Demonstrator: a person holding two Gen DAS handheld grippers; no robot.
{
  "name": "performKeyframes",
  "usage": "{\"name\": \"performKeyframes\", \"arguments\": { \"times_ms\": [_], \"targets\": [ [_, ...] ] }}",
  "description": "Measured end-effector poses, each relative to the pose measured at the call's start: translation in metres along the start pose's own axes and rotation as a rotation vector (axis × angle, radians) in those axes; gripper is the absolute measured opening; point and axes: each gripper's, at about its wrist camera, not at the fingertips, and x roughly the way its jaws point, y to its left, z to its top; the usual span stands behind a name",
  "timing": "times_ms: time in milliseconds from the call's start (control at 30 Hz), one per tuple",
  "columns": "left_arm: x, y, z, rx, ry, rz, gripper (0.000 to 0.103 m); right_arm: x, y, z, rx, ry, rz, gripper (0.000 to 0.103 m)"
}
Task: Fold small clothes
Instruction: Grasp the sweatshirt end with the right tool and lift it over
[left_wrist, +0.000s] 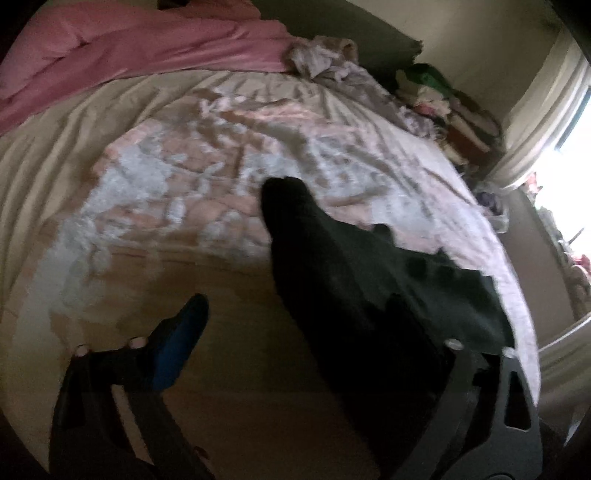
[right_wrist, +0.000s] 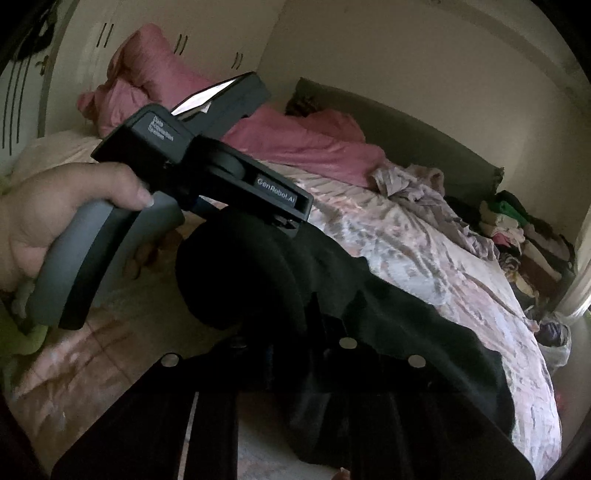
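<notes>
Draping soft black garment (left_wrist: 351, 266) | rumpled floral quilt (left_wrist: 177, 177) | pink duvet (left_wrist: 129, 48)

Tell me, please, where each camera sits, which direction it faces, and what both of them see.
Left wrist: on the left gripper, looking down over the bed; fingertips show.
Right wrist: on the right gripper, looking across the bed to the headboard; the left hand shows.
Shared: black garment, pink duvet, clothes pile.
</notes>
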Motion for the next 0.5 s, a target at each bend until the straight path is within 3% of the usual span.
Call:
{"name": "performKeyframes", "arguments": {
  "times_ms": [67,167,200,500],
  "targets": [
    [-0.002,-0.015,-0.001,0.019,0.011,-0.024,0.068,-0.007,-0.001,-0.002,-0.003,-0.008,-0.005,0.013],
    [-0.005,-0.032,-0.002,0.036,0.023,-0.05,0.033,-0.014,-0.003,-0.005,0.013,-0.014,-0.012,0.013],
    [-0.006,-0.038,-0.002,0.046,0.02,-0.046,0.026,-0.017,-0.004,-0.006,0.021,-0.015,-0.015,0.013],
    [-0.027,-0.117,0.006,0.156,-0.015,-0.019,0.02,-0.047,-0.042,-0.016,0.183,-0.059,-0.051,0.012]
  ]
}}
